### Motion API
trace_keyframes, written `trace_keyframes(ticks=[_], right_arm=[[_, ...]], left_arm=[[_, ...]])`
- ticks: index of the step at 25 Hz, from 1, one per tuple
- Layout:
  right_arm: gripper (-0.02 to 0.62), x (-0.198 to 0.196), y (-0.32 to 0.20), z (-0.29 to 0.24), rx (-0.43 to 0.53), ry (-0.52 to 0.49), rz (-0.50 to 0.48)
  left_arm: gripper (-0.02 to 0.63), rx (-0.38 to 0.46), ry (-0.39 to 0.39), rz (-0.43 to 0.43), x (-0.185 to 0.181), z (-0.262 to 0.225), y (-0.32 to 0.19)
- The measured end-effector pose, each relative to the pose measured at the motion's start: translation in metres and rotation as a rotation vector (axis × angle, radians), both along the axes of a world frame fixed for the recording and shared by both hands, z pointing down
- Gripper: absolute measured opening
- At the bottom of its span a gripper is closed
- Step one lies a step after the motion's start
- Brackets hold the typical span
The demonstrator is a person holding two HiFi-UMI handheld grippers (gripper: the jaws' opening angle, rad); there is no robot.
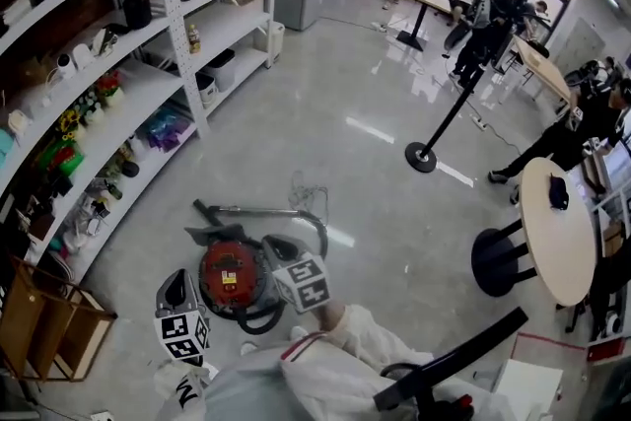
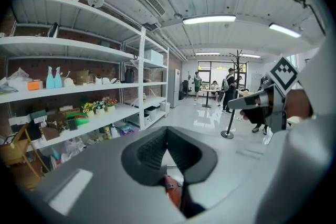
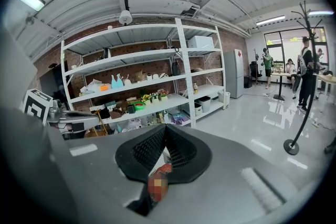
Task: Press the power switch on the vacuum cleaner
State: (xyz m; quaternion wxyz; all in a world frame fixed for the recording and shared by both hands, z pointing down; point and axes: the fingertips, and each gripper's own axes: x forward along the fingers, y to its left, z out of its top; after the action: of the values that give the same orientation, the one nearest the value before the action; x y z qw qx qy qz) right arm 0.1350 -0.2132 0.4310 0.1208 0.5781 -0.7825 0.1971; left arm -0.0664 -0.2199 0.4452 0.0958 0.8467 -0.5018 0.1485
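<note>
The red canister vacuum cleaner (image 1: 231, 275) lies on the floor just in front of me, with its black hose (image 1: 258, 318) looped at its near side and its grey wand (image 1: 258, 209) beyond it. My left gripper (image 1: 177, 275) hangs just left of the canister, jaws shut and empty. My right gripper (image 1: 274, 244) hovers over the canister's right edge, also shut with nothing held. In the left gripper view the pads (image 2: 149, 152) meet at the tip, and a sliver of red vacuum (image 2: 171, 190) shows below them. The right gripper view shows the same: closed pads (image 3: 181, 150) with red (image 3: 163, 169) beneath.
White shelving (image 1: 168, 10) full of small items lines the left side, with a wooden crate (image 1: 39, 320) at its near end. A coat stand base (image 1: 421, 156), a round table (image 1: 552, 242) and a black chair (image 1: 449, 368) stand to the right. Several people sit far back.
</note>
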Motion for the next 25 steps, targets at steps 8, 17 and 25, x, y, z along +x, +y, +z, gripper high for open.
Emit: trace_keyframes(ticks=[8,17,25], right_arm=[[0.002,-0.029,0.002,0.005,-0.012,0.017,-0.020],[0.002,-0.062,0.014,0.010,-0.027,0.049,-0.003],[0.002,-0.084,0.041,0.019,-0.075,0.067,0.022]], left_arm=[[0.000,-0.001,0.012,-0.019,-0.027,0.003,0.006],[0.000,-0.007,0.037,-0.021,-0.065,0.010,0.016],[0.000,-0.056,0.057,-0.007,-0.088,0.030,0.032]])
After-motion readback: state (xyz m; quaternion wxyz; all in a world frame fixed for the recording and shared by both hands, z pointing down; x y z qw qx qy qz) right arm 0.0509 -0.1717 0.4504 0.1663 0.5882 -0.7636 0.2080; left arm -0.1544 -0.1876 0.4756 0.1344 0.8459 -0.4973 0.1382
